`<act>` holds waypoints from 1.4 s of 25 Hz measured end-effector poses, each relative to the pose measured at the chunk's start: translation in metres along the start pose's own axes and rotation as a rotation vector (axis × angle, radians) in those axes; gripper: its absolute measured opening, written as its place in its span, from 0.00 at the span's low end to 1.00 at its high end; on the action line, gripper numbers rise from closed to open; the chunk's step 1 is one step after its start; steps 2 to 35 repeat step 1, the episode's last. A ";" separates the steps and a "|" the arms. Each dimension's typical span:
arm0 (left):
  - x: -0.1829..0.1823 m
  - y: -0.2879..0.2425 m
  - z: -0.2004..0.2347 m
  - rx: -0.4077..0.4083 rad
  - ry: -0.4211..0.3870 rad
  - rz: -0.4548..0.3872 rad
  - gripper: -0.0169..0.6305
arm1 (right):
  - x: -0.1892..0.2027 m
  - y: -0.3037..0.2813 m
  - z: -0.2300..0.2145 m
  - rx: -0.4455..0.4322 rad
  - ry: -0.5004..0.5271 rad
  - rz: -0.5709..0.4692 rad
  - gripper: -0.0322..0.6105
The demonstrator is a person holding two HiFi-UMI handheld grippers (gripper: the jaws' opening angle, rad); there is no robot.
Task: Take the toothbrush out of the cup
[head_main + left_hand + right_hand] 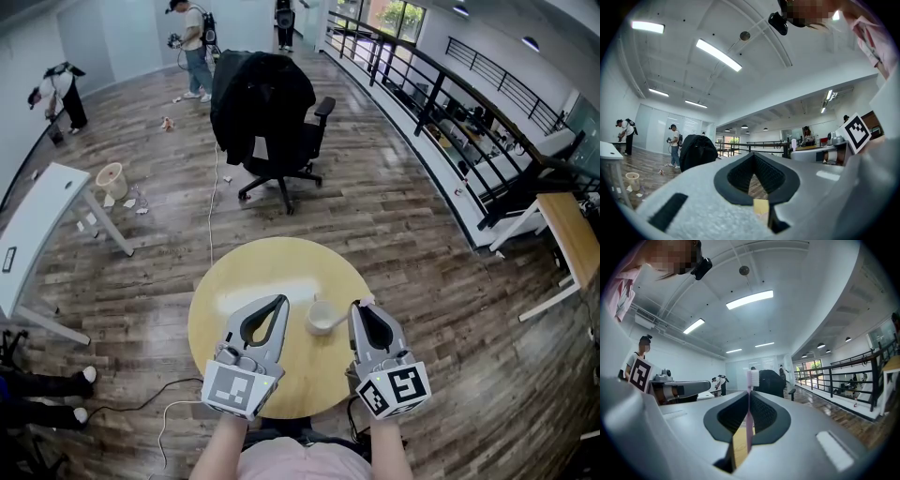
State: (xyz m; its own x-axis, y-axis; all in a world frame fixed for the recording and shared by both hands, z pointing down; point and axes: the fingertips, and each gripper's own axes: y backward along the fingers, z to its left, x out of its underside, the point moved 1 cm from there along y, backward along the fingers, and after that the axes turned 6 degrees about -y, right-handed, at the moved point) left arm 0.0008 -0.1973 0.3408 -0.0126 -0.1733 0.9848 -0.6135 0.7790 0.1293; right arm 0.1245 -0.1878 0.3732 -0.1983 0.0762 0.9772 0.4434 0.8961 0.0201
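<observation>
A white cup (322, 317) stands on the round yellow table (244, 272), between my two grippers. My right gripper (357, 306) is just right of the cup and shut on a pink toothbrush (748, 427). The toothbrush stands upright between the pads, its white bristle head (753, 378) above the jaw tips. In the right gripper view the right gripper (749, 395) points level across the room. My left gripper (279, 301) is left of the cup, a little apart from it. In the left gripper view the left gripper (753, 155) has its jaw tips together with nothing between them.
A black office chair (267, 112) draped with a dark jacket stands beyond the table. A white table (37, 225) is at the left and a wooden desk (572, 234) at the right. A cable (212, 206) runs over the wood floor. People stand at the far back (195, 47).
</observation>
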 end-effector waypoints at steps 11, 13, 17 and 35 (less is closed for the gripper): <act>0.000 0.000 0.000 0.000 0.000 0.000 0.02 | 0.000 0.000 -0.001 0.001 -0.001 -0.001 0.08; 0.000 0.000 0.000 0.000 0.000 0.000 0.02 | 0.000 0.000 -0.001 0.001 -0.001 -0.001 0.08; 0.000 0.000 0.000 0.000 0.000 0.000 0.02 | 0.000 0.000 -0.001 0.001 -0.001 -0.001 0.08; 0.000 0.000 0.000 0.000 0.000 0.000 0.02 | 0.000 0.000 -0.001 0.001 -0.001 -0.001 0.08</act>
